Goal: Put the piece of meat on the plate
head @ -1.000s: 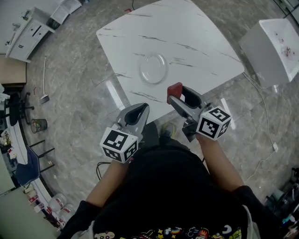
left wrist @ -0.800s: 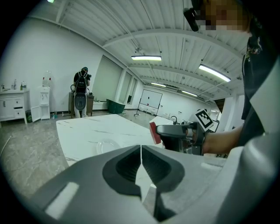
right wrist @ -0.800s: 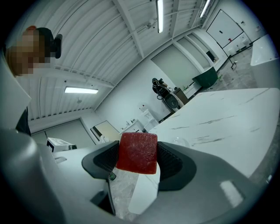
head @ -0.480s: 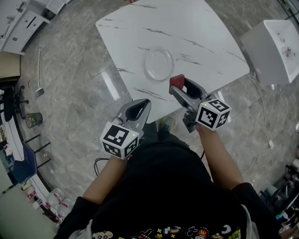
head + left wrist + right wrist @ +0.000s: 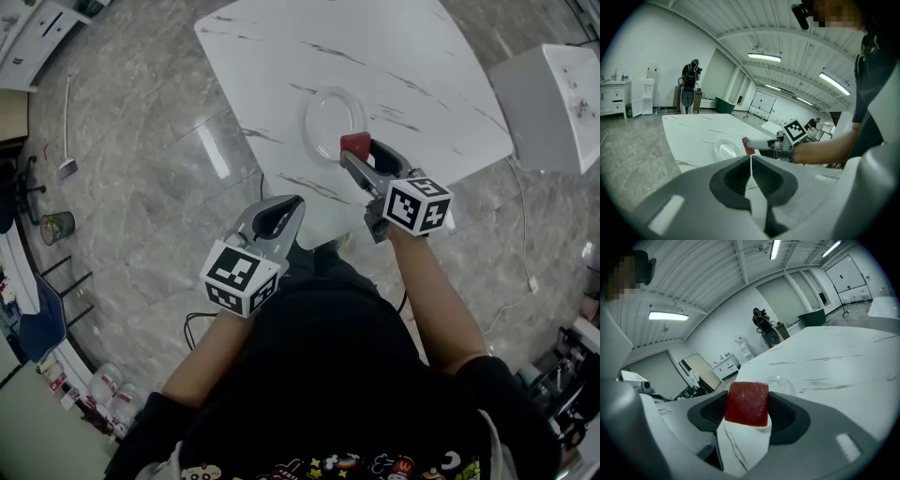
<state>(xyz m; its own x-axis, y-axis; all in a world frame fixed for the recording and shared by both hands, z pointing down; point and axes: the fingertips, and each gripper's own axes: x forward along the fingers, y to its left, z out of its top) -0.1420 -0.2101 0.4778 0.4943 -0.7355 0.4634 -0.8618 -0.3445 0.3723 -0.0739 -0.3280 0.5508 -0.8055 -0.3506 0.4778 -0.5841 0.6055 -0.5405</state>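
The white marble desk (image 5: 403,56) spread wide beyond both grippers, the clear plate (image 5: 309,111) sat just ahead of the right gripper (image 5: 357,155), whose fingers clamped the red piece of meat (image 5: 354,142) at the plate's near rim, while the left gripper (image 5: 289,208) held its fingers together, empty, by the desk's near edge.

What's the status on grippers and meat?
Right gripper shut on the piece of meat, at the plate rim. Left gripper shut, empty. Nothing in the way.

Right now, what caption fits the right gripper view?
Right hand-held gripper holds the red piece of meat, clear plate ahead on the marble table.
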